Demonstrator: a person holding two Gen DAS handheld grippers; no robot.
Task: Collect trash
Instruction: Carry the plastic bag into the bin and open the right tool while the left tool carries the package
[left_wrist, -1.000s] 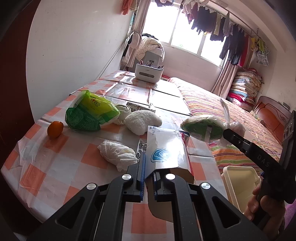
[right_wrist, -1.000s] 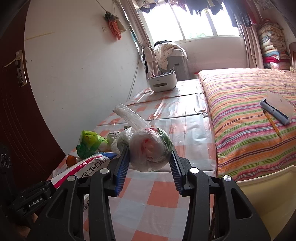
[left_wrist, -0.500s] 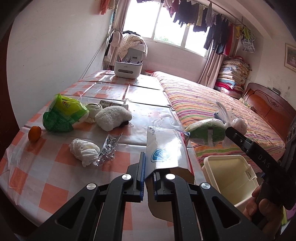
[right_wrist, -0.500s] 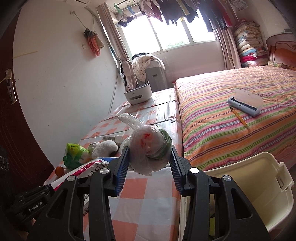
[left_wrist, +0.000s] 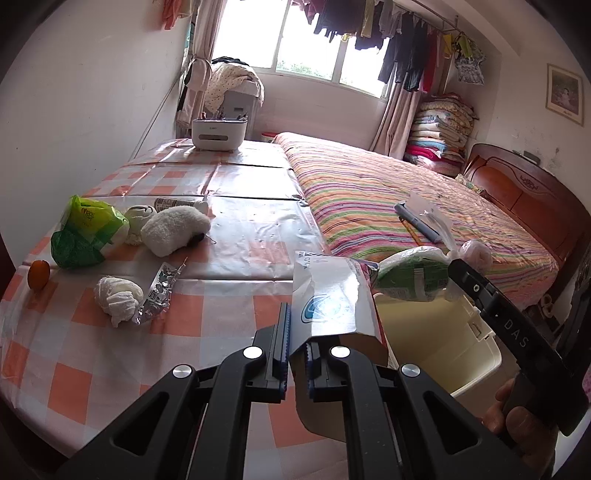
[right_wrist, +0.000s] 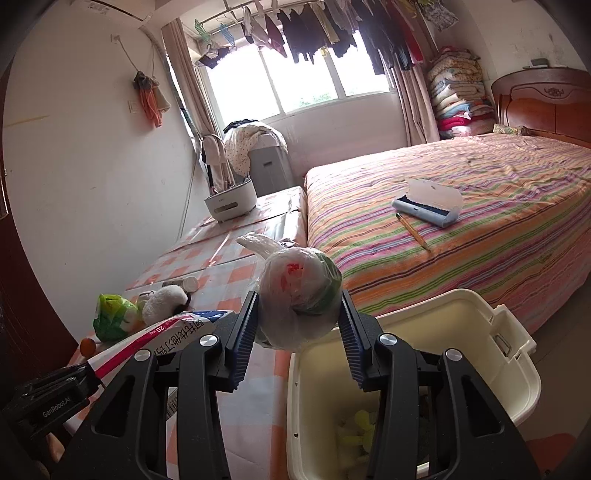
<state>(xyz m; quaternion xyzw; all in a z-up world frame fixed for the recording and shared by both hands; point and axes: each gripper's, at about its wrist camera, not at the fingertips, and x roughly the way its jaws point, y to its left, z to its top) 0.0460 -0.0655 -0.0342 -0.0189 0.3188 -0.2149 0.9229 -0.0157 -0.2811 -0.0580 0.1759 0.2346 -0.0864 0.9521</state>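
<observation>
My left gripper (left_wrist: 295, 343) is shut on a white and blue medicine box (left_wrist: 332, 295), held over the table's right edge; the box also shows in the right wrist view (right_wrist: 162, 332). My right gripper (right_wrist: 297, 325) is shut on a knotted plastic bag of trash (right_wrist: 299, 295), held above the near rim of the cream bin (right_wrist: 491, 354). In the left wrist view the bag (left_wrist: 413, 275) hangs above the bin (left_wrist: 461, 354). The bin holds some trash at its bottom.
On the checked table (left_wrist: 229, 236) lie a green bag (left_wrist: 86, 232), an orange (left_wrist: 38, 273), a white plush (left_wrist: 173, 229), a crumpled tissue (left_wrist: 118, 295) and a foil blister (left_wrist: 160, 291). A striped bed (left_wrist: 406, 206) with a pencil case (right_wrist: 428, 203) stands to the right.
Both grippers have moved right, away from the table and toward the bin. The bin now lies under the bag, and more of its inside shows.
</observation>
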